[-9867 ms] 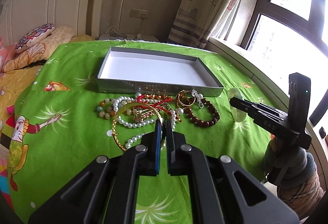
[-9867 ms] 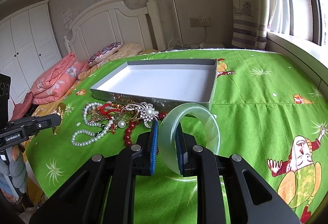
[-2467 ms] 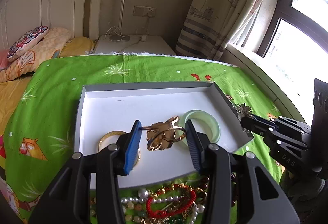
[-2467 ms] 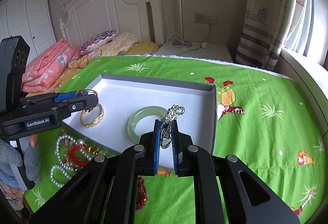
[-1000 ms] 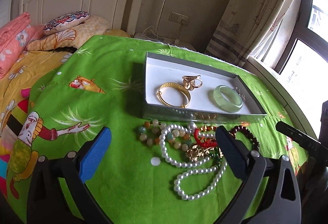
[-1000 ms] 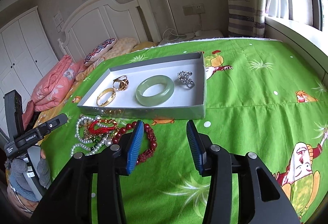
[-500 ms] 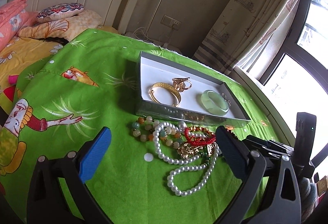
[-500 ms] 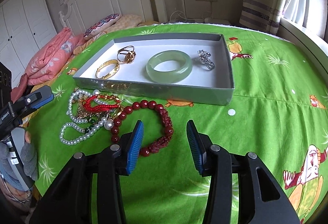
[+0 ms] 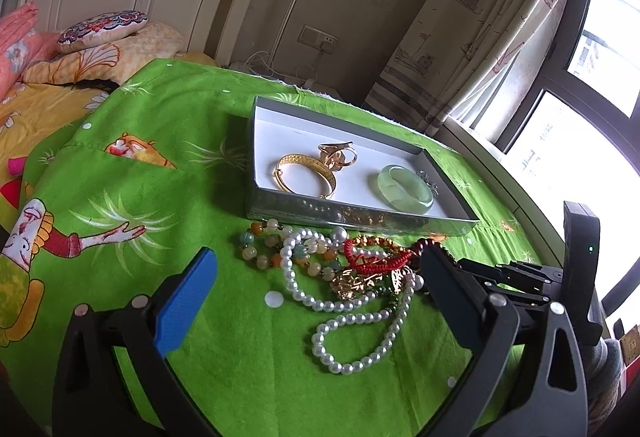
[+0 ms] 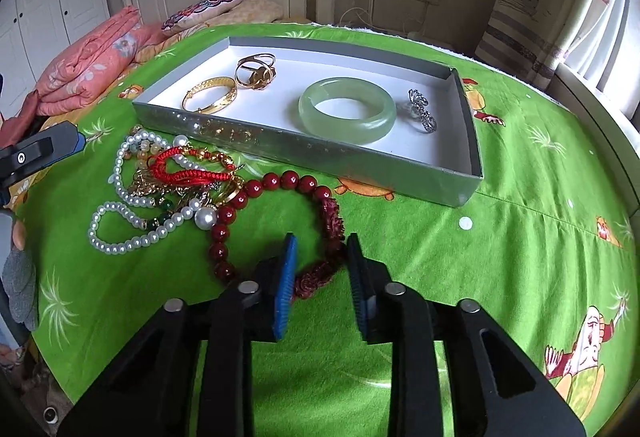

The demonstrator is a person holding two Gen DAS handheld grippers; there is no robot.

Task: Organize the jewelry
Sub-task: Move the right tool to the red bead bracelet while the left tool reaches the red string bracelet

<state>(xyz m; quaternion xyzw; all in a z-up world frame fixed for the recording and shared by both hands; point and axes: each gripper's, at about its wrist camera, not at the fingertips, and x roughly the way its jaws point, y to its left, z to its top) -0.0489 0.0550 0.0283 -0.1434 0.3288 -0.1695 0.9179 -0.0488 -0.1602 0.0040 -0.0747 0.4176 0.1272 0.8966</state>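
While the right gripper (image 10: pixel 322 261) noses down over the near edge of the jewelry heap, its jaws have just been closing around the carved part of the dark red bead bracelet (image 10: pixel 280 221); the blue pads stand either side of the beads with a sliver of gap, so it has not yet clamped. That bracelet lies flat on the green bedspread (image 10: pixel 520 237), a lopsided loop of glossy round beads, its long axis running from the gripper away toward the far left. Left of it sits a tangle: a white pearl strand (image 9: pixel 352 321), a knotted red cord bracelet (image 10: pixel 184 173), gilt pieces and a string of mottled stone beads (image 9: pixel 264 245).

Just beyond the heap is the shallow grey cardboard tray (image 10: pixel 460 189), white inside, long side facing the grippers. In it, left to right: a patterned gold bangle (image 10: pixel 210 95), a gold ring-shaped ornament (image 10: pixel 256 71) touching it, a smooth pale green jade bangle (image 10: pixel 347 109) lying flat, and a small silver brooch (image 10: pixel 422 111).

The left gripper (image 9: pixel 316 287) hangs above the pearls, jaws spread wide, holding nothing.
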